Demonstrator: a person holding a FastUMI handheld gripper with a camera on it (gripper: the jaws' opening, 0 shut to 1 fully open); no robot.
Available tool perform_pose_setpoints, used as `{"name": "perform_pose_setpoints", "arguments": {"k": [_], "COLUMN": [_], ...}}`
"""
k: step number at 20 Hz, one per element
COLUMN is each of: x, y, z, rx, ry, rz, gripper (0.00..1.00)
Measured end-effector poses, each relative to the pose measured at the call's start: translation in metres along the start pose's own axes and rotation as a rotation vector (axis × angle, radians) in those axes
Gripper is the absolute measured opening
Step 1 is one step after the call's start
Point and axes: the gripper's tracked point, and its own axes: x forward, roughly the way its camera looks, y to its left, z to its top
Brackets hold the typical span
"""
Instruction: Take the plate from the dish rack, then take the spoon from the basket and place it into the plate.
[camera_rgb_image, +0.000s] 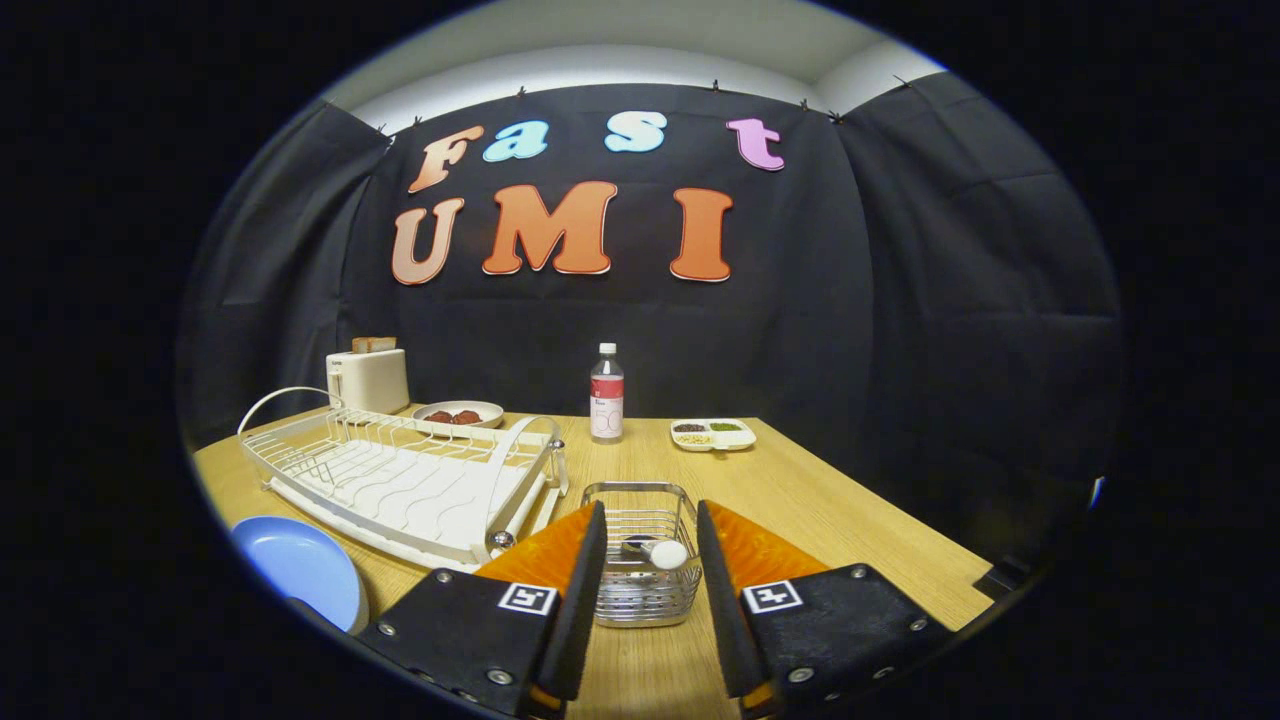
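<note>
Already the plate (300, 568) lies flat on the wooden table (820, 510), left of the gripper (651, 522) and just in front of the white rack (400, 480). The spoon (655, 552) rests in the wire basket (640, 570), which sits between the two fingers; they stand apart, touching nothing. Beyond, a bottle (606, 392) stands mid-table, a divided tray (713, 434) to its right, a dish of food (459, 413) and a toaster (368, 378) behind the rack. Black cloth walls close the booth under a pale ceiling.
</note>
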Motion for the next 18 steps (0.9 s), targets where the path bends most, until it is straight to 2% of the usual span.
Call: {"name": "perform_pose_setpoints", "arguments": {"k": [3, 4, 8, 18], "x": [0.0047, 0.0061, 0.0087, 0.0092], "y": [0.0025, 0.0066, 0.0065, 0.0046], "z": [-0.0017, -0.0018, -0.0008, 0.0001], "rx": [-0.003, 0.002, -0.003, 0.002], "ry": [0.004, 0.004, 0.007, 0.028], "rz": [0.019, 0.031, 0.035, 0.039], "gripper": [0.31, 0.17, 0.10, 0.10]}}
